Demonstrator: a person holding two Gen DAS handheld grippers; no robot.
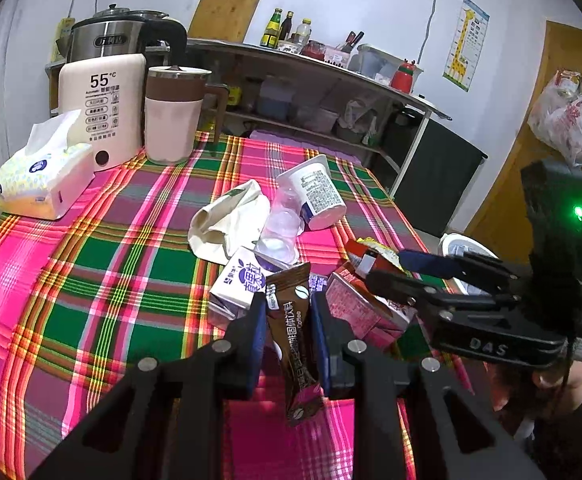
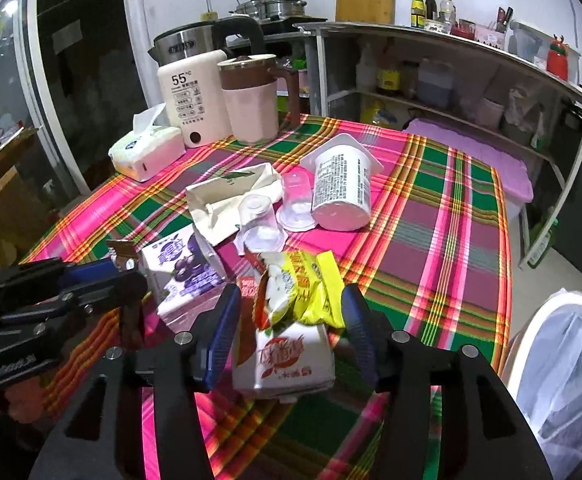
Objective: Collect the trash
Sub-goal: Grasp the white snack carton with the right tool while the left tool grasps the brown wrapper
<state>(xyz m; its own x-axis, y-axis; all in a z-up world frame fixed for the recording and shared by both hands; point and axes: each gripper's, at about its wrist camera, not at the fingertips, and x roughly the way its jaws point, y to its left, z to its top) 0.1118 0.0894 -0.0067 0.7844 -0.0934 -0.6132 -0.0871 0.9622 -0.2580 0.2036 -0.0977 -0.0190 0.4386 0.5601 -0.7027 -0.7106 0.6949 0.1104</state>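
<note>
While your left gripper (image 1: pixel 289 330) pinches the coffee sachet (image 1: pixel 293 344) at lower centre, your right gripper (image 2: pixel 291 332) stands wide, nothing held, jaws flanking the yellow wrapper (image 2: pixel 311 292) atop a carton (image 2: pixel 287 360); the bin (image 2: pixel 563 372) sits lower right.

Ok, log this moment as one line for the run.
left gripper: shut on coffee sachet | right gripper: open around yellow wrapper | bin: beside table | trash pile: on table
</note>
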